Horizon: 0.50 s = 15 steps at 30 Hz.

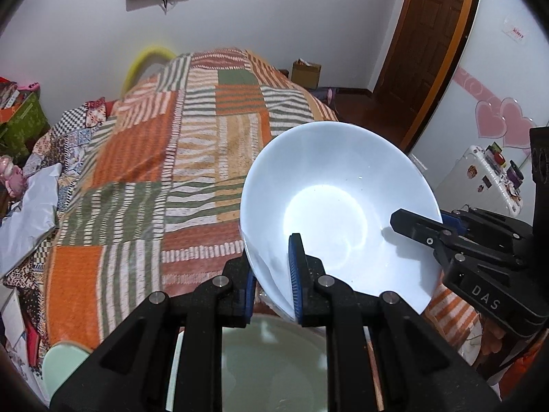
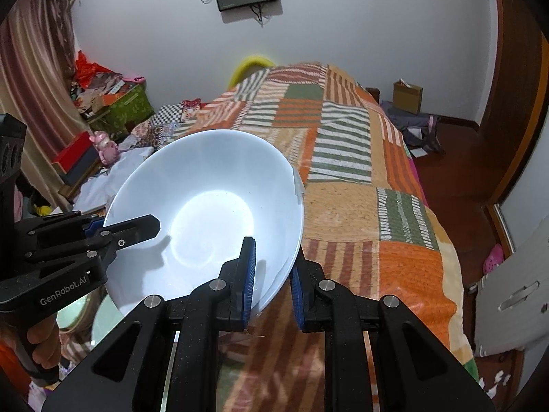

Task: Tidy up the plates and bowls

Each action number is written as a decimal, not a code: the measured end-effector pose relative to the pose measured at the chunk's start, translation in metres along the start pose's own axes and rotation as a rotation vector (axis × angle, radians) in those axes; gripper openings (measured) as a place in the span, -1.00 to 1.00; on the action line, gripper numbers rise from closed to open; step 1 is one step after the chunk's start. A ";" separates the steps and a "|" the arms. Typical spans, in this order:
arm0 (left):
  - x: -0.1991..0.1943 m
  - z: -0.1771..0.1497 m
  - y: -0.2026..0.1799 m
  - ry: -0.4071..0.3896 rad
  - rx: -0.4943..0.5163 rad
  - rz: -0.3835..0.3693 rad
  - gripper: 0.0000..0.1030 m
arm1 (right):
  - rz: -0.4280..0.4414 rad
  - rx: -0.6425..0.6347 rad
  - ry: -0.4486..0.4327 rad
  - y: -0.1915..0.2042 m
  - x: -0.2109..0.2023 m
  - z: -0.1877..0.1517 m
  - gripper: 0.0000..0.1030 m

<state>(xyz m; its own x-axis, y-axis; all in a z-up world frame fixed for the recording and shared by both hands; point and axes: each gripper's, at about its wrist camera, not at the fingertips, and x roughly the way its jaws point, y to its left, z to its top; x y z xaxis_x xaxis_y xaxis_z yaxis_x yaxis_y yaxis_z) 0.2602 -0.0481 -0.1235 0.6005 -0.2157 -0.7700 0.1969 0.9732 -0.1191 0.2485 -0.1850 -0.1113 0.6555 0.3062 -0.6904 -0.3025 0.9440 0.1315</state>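
A large white bowl [image 1: 329,206] is held in the air above the bed, tilted toward the cameras; it also shows in the right wrist view [image 2: 206,213]. My left gripper [image 1: 272,271] is shut on its left rim, one blue pad inside the bowl and one outside. My right gripper [image 2: 272,271] is shut on the opposite rim the same way. Each gripper shows in the other's view: the right gripper [image 1: 418,226] at the bowl's right edge, the left gripper [image 2: 127,230] at its left edge. A pale green dish [image 1: 271,360] lies below the left gripper.
The bed's striped patchwork blanket [image 1: 192,158] fills the middle of both views. A second pale green dish [image 1: 61,360] lies at the lower left. Boxes and clutter [image 2: 113,103] stand left of the bed. A wooden door [image 1: 429,34] and white cabinet [image 1: 480,178] are at the right.
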 end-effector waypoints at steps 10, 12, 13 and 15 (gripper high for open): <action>-0.054 -0.022 0.024 -0.055 -0.036 0.026 -0.67 | 0.036 -0.042 -0.024 0.040 -0.012 -0.004 -0.67; -0.062 -0.027 0.031 -0.061 -0.047 0.033 -0.67 | 0.048 -0.052 -0.026 0.049 -0.013 -0.006 -0.67; -0.067 -0.031 0.035 -0.064 -0.052 0.039 -0.67 | 0.055 -0.058 -0.027 0.053 -0.012 -0.007 -0.67; -0.076 -0.037 0.043 -0.069 -0.066 0.051 -0.67 | 0.070 -0.068 -0.027 0.063 -0.012 -0.008 -0.67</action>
<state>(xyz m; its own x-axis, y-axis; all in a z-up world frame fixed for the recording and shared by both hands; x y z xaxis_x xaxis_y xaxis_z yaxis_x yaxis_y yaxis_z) 0.1941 0.0132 -0.0938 0.6611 -0.1684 -0.7312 0.1147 0.9857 -0.1233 0.2161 -0.1305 -0.1009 0.6496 0.3748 -0.6615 -0.3937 0.9101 0.1291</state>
